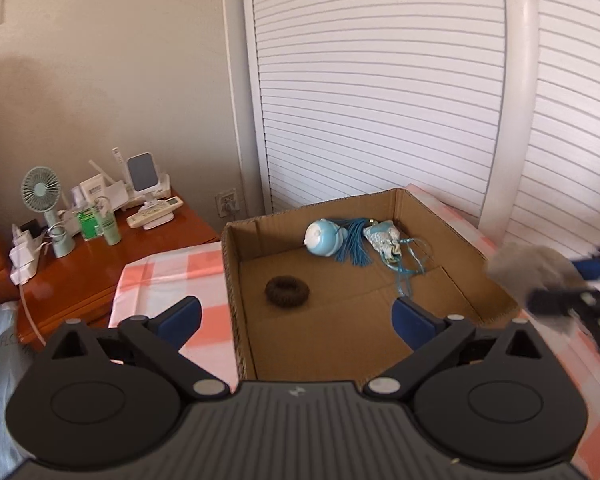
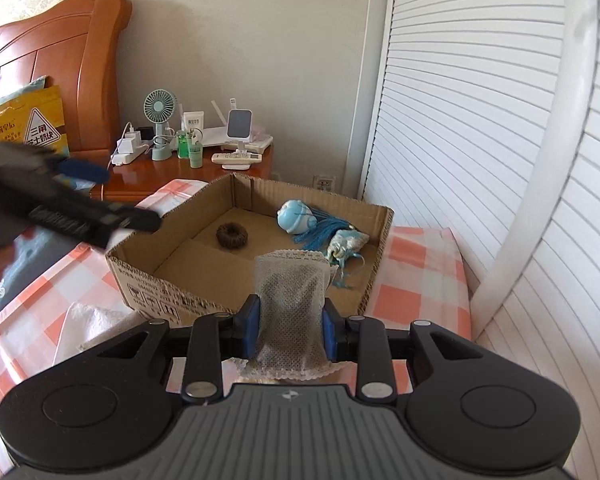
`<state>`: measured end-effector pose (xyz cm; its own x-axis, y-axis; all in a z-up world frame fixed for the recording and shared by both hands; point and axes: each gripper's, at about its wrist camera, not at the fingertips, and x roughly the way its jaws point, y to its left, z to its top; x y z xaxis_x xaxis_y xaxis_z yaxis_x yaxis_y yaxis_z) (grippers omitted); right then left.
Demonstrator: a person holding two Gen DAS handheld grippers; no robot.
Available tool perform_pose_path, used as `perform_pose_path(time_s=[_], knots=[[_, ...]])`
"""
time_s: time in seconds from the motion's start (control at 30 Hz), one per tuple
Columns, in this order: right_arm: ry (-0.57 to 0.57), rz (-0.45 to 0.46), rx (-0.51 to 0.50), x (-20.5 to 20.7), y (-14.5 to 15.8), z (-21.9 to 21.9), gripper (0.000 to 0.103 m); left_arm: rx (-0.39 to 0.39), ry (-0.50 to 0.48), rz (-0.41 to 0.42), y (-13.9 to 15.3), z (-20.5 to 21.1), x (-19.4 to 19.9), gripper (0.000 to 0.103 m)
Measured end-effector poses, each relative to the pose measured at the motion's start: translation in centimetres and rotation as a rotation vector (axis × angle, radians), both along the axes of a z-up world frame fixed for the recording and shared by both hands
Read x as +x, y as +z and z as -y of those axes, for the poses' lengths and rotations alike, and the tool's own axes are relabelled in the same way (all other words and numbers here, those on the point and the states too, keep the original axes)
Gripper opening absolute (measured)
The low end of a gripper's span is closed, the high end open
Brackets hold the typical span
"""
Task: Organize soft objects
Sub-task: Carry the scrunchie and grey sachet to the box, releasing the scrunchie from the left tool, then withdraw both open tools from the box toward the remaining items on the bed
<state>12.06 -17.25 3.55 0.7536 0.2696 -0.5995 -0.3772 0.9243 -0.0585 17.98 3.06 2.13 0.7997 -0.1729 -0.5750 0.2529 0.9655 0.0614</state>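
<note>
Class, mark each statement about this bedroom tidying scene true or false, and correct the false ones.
1. The right gripper is shut on a mesh sachet. True.
2. The left gripper holds the brown hair scrunchie. False: its jaws are open and empty; the scrunchie lies in the cardboard box.
3. The blue round toy is inside the box. True.
4. The small green fan stands in the box. False: it stands on the wooden nightstand.

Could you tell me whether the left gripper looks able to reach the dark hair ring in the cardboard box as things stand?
Probably yes. The left gripper is open and empty, the cardboard box has no lid, and the dark hair ring lies alone on its floor, apart from the blue toys, with nothing over it.
</note>
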Motion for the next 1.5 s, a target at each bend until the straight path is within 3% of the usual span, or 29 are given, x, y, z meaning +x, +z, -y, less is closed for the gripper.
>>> perform_pose_path(time_s=[0.2,0.43,0.5,0.57,0.63,1.1,1.5], knots=[[0.071,-0.020,0.009,3.5,0.5,-3.8,0.035,-0.040,0.043,0.016,0.2,-1.5,-5.9,0.102],[0.115,-0.032,0.005,7.7,0.4,-9.7,0.037,-0.055,0.070,0.013,-0.9,-2.8,-9.8,0.102],[0.089,-0.039,0.013,8.7,0.3,-10.7,0.057,-0.053,0.079,0.012,-1.3,-3.3,-10.4,0.102],[0.079,-0.045,0.035,9.1,0.4,-11.0,0.085,-0.067,0.074,0.000,-1.5,-3.9,-10.9,0.102],[0.077,-0.044,0.060,8.8,0.5,-10.8,0.091,-0.083,0.078,-0.014,-1.8,-4.5,-11.6,0.102],[0.055,-0.064,0.013,1.7,-0.2,-7.1,0.099,-0.089,0.115,-0.031,-2.3,-4.8,-13.3,0.102],[-0.074,-0.094,-0.053,-4.3,-6.5,-3.6,0.100,-0.108,0.079,-0.061,-4.1,-3.8,-15.0,0.102]])
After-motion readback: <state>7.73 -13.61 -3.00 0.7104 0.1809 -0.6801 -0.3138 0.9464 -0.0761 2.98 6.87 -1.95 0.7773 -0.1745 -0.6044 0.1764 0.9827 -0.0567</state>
